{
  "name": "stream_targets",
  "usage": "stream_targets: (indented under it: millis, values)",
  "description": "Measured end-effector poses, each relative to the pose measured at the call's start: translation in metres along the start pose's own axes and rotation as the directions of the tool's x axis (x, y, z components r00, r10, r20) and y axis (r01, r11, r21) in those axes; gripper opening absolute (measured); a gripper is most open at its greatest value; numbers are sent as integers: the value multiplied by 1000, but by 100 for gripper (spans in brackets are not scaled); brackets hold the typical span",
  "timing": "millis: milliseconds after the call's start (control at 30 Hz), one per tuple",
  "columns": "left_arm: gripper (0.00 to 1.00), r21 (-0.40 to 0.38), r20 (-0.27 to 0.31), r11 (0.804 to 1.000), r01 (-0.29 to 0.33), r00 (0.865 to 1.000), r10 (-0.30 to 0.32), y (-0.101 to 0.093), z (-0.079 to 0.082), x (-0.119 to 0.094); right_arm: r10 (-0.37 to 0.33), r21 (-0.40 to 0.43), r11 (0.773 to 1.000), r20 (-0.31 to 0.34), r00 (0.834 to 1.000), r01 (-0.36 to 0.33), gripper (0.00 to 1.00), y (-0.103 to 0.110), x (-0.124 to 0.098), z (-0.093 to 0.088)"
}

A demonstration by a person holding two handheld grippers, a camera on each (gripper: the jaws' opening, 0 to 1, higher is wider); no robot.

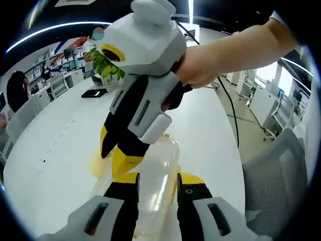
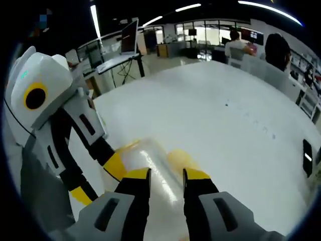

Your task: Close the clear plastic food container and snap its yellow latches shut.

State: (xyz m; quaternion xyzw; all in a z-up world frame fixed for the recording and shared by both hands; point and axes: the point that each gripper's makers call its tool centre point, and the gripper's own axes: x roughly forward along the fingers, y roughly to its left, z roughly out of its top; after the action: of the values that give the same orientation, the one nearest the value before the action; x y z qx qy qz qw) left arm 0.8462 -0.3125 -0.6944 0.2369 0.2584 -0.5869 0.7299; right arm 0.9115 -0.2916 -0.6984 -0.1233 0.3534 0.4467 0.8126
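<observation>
Container (image 1: 159, 173) of clear plastic lies on the white bench (image 1: 60, 145), right in front of both grippers. In the left gripper view the left gripper (image 1: 157, 193) has its yellow-tipped jaws a little apart, one on each side of the container's near end; whether they press on it I cannot tell. The right gripper (image 1: 111, 150) comes down from above in a person's hand (image 1: 200, 70), its black jaws reaching the far left side of the container, beside a yellow latch (image 1: 98, 163). Whether those jaws are apart or together cannot be told there.

In the right gripper view the right gripper (image 2: 166, 176) shows its jaws a little apart over the container (image 2: 150, 160), with a yellow latch (image 2: 178, 156) just beyond the tips. The left gripper (image 2: 100, 175) enters from the left, its jaws down at the container's left edge.

Farther off on the bench lie a dark phone (image 1: 94, 93) and a green plant (image 1: 106, 68).
</observation>
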Motion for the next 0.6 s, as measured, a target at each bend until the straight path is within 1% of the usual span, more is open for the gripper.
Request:
stream_targets:
  millis: [200, 267, 367, 467, 600]
  values:
    - [24, 73, -25, 997, 6, 1000, -4, -5, -3, 3, 34, -16, 999, -8, 999, -34, 27, -2, 1, 2]
    - [24, 76, -32, 997, 11, 999, -9, -6, -5, 4, 46, -10, 999, -16, 999, -46, 28, -3, 3, 2]
    - [24, 94, -37, 996, 3, 999, 0, -5, -6, 4, 62, -12, 998, -25, 998, -62, 31, -3, 5, 1]
    - [25, 109, -36, 994, -3, 999, 7, -4, -6, 4, 103, -4, 995, -39, 994, -103, 33, -1, 9, 0]
    - [25, 132, -38, 991, -14, 999, 19, -2, -6, 5, 154, -16, 988, -83, 985, -156, 34, 2, 12, -5]
